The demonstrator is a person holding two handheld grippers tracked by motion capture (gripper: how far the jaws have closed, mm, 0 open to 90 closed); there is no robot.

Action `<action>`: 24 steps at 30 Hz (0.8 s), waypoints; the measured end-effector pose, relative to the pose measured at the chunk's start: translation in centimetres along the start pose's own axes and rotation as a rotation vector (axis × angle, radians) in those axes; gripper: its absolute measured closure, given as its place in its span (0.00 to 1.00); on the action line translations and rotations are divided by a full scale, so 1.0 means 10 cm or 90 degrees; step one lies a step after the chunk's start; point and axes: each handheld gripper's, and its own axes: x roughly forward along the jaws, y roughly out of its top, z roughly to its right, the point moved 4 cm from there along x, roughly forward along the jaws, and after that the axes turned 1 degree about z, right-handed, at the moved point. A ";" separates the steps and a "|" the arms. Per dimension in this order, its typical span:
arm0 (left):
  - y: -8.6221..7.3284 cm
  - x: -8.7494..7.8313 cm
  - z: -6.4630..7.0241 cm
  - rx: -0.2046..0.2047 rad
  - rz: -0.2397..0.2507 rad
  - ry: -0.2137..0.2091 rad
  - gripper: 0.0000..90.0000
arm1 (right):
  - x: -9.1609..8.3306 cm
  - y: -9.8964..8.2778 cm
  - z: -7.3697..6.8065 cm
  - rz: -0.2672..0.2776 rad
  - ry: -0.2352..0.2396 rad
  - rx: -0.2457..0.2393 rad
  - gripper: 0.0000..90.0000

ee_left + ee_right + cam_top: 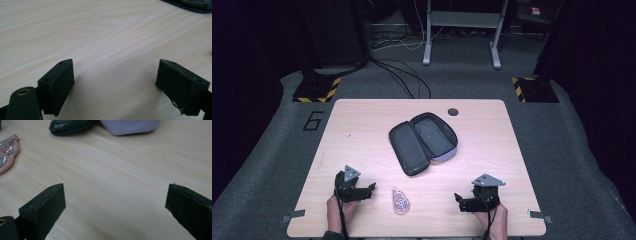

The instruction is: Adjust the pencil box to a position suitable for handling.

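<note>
Lying unzipped and splayed open near the middle of the light wooden table [362,125]: a zip pouch [424,141], dark grey inside, pale lilac outside, dark blue along the zipper edge. Flat lid half to the left, deeper half to the right, tilted diagonally across the tabletop. Nothing visible inside either half. Seen again at the top of the right gripper view as a lilac corner [130,126] beside a dark rim, and as a sliver of blue zipper at the top right of the left gripper view [190,5].

Well apart from the pouch, toward the near edge: a small pink packet [401,201] with a coiled item inside, too small to identify. Lies between the two grippers, touching neither; its pink edge at the far left of the right gripper view [7,152].

Left gripper [371,188] held low over the near left of the table, jaws pointing right toward the packet, spread wide with bare wood between them [115,80]. Left hand [337,212] wrapped around its rear, cable trailing back.

Right gripper [457,198] held low at the near right, jaws pointing left toward the packet, likewise spread wide over bare wood [115,212]. Right hand [497,220] gripping from behind, grey three-cornered plate on top.
</note>
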 end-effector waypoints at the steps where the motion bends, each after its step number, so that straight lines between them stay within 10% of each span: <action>1: 0.00 0.00 0.00 0.000 0.000 0.000 0.16 | 0.00 0.00 0.00 0.000 0.000 0.000 0.02; 24: 0.00 0.00 0.00 0.000 0.000 0.000 0.17 | 0.51 0.21 -1.00 -0.029 0.138 -0.111 0.04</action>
